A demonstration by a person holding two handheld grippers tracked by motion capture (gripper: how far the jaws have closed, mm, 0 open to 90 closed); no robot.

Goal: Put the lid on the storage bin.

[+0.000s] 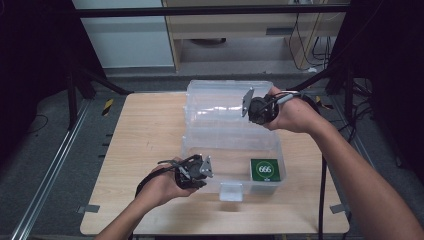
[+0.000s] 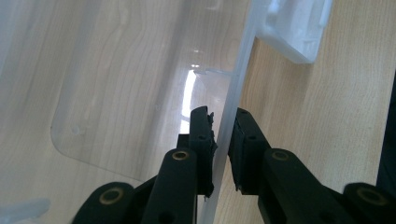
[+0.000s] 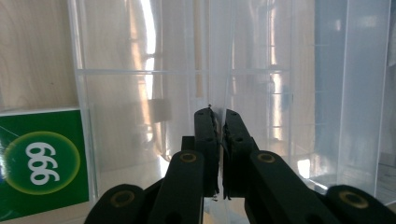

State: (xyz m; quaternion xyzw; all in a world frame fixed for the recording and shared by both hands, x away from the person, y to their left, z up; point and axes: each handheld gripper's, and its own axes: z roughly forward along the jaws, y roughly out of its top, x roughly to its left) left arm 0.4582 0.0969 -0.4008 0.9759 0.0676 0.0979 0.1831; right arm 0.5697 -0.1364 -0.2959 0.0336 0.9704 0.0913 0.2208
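A green card (image 1: 264,169) marked "666" lies in the clear plastic box (image 1: 233,150), at about four o'clock. The left gripper (image 2: 223,140) clamps the box's front wall; the right gripper (image 3: 220,144) pinches the raised lid (image 1: 220,100) at twelve o'clock.

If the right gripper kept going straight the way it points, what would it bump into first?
The right gripper is already pinching the clear box's lid. Straight on, it would probably just slide further along that lid; depth is hard to judge.

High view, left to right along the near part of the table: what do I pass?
Left tongs → box latch → green card, lying inside the clear box.
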